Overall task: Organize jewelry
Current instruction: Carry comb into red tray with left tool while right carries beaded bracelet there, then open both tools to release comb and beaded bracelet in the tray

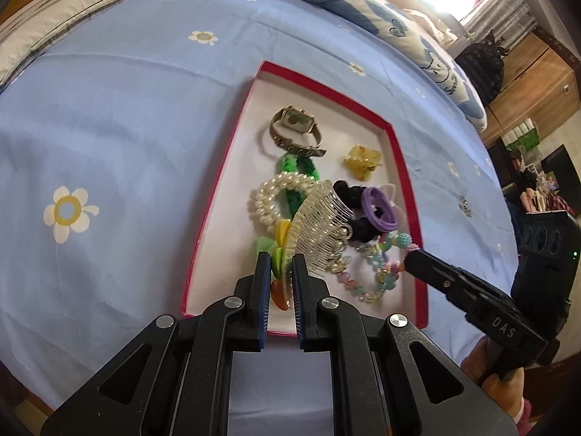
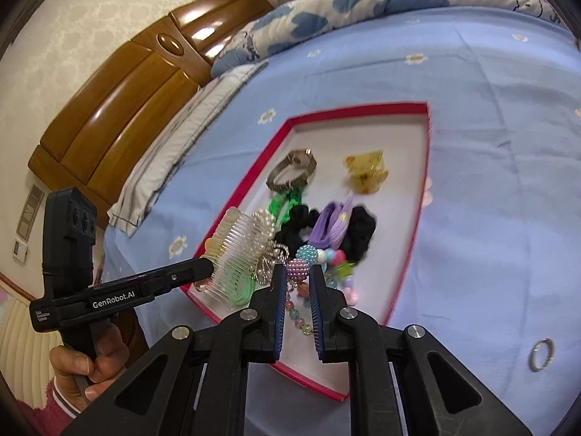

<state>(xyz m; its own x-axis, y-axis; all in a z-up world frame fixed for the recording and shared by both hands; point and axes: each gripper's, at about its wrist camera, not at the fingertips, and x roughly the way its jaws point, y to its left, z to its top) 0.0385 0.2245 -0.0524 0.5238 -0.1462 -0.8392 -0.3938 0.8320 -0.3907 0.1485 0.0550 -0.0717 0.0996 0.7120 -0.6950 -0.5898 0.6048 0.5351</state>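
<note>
The left hand-held gripper (image 1: 281,259) pinches a clear comb (image 1: 319,229) over the red tray (image 1: 225,167). The right hand-held gripper (image 2: 298,272) pinches a colorful bead bracelet (image 2: 308,265). A watch (image 1: 296,129), yellow clip (image 1: 363,160) and hair ties lie jumbled inside. A ring (image 2: 541,353) waits on the bed (image 1: 127,127). Most sorting looks left to do.
</note>
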